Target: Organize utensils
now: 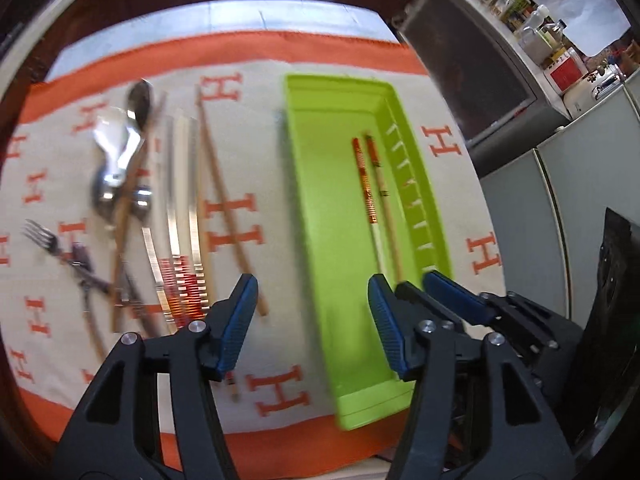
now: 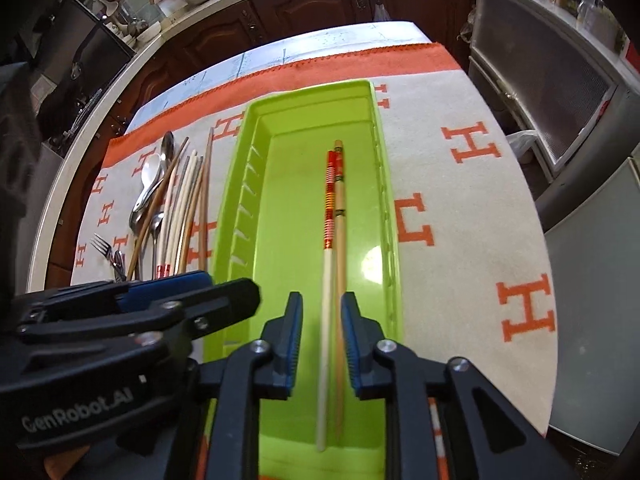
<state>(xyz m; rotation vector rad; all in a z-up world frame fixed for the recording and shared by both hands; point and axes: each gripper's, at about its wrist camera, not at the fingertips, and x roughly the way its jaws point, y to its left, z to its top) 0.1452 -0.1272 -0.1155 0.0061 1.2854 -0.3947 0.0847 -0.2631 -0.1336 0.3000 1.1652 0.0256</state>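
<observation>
**Clerk:** Jaws, both pairs: parted, nothing gripped. Right gripper (image 2: 321, 340) stood over the two long chopsticks (image 2: 334, 280), one red-banded white, one plain bamboo, pads clear of them.

**Checker:** Location of item?

**Clerk:** Lying side by side in the lime-green plastic tray (image 2: 240, 216), long axis along the tray.

**Checker:** Remaining stock?

**Clerk:** Loose heap of chopsticks, steel spoons and a fork (image 1: 160, 200) on the orange-lettered cloth (image 1: 248, 140), beside the tray, parallel to it. Left gripper (image 1: 312, 320) stood nearer, likely the one to fetch.

Table (image 2: 320, 42) covered by cream-orange cloth (image 2: 460, 208) with H letters. On cloth: green tray (image 2: 234, 216), beside it pile of chopsticks (image 2: 188, 208), spoons (image 1: 132, 128), fork (image 1: 44, 238).
</observation>
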